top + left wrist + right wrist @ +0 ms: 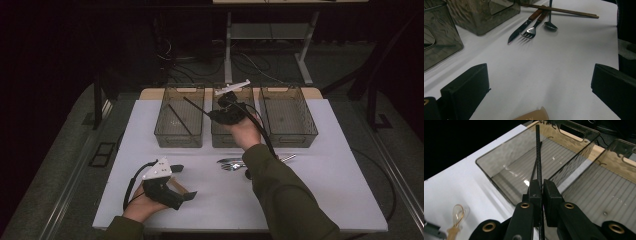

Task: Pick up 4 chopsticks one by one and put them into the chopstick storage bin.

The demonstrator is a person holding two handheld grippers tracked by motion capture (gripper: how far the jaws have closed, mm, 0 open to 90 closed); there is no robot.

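Up high, the right gripper (214, 114) hangs over the middle bin (232, 136); its jaws are pressed tight on a thin black chopstick (196, 106); the stick sticks out past the jaws and points up and left, over the left bin (179, 135); in the right gripper view the chopstick (538, 152) runs straight up from between the two black jaws, above the left bin (499, 152); a second dark stick (178, 119) lies on a slant inside the left bin; the right bin (288, 136) stands just beside the middle one.

Down low, the left gripper (183, 181) sits near the front left of the white table (320, 185), held in the left hand (142, 205); its jaws stand wide apart and hold nothing; in the left gripper view the bare table (544, 72) lies between them.

More cutlery lies on the table in front of the bins, near the right sleeve (285, 195); the left gripper view shows it best; a knife (522, 27) and a fork (534, 27), both with brown handles, lie side by side; a spoon (550, 23) lies just beside the fork; a pair of brown chopsticks (564, 11) lies across the handles.
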